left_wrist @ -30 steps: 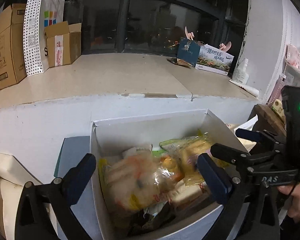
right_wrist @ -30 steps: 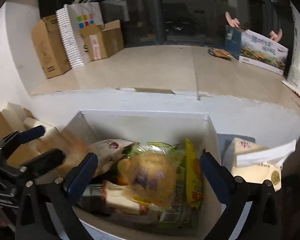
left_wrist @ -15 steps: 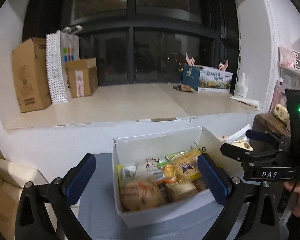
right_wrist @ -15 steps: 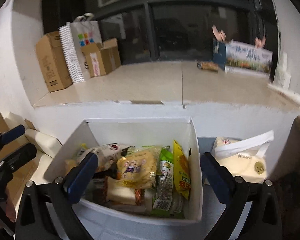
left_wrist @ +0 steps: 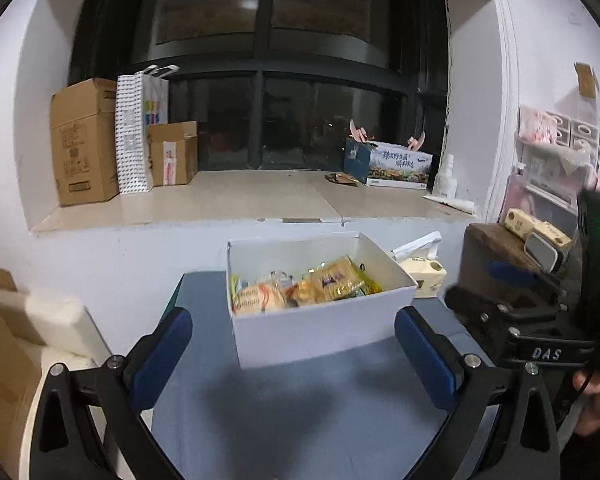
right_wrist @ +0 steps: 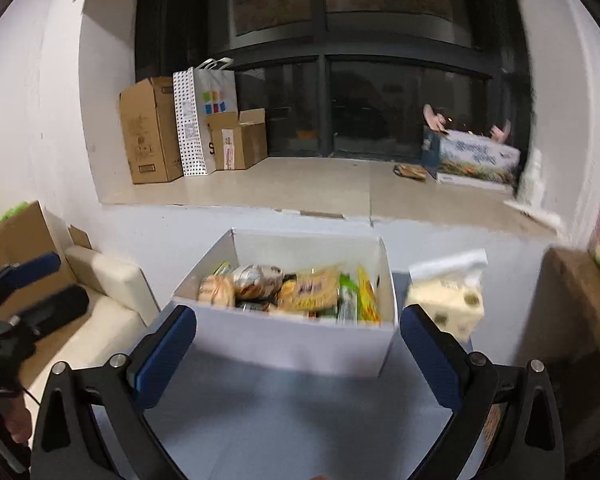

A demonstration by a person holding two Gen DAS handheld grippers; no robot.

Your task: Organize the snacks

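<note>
Both grippers have drawn back from the box point(left_wrist: 320, 332); a second ago they hung right over the snacks point(left_wrist: 304, 290), and now bare blue table point(left_wrist: 292, 408) shows in front of the box. The box sits on that table against the white wall under the sill point(left_wrist: 220, 200), its open top full of packets. A tissue pack point(right_wrist: 446, 300) stands just right of the box, a cream cushion point(right_wrist: 108, 292) to its left. The left gripper point(left_wrist: 292, 354) and right gripper point(right_wrist: 296, 350) both point level at the box, jaws wide apart and holding nothing, each flanking its near wall. Packets at the box's bottom are hidden by the wall, and the right view blurs toward its right edge.
</note>
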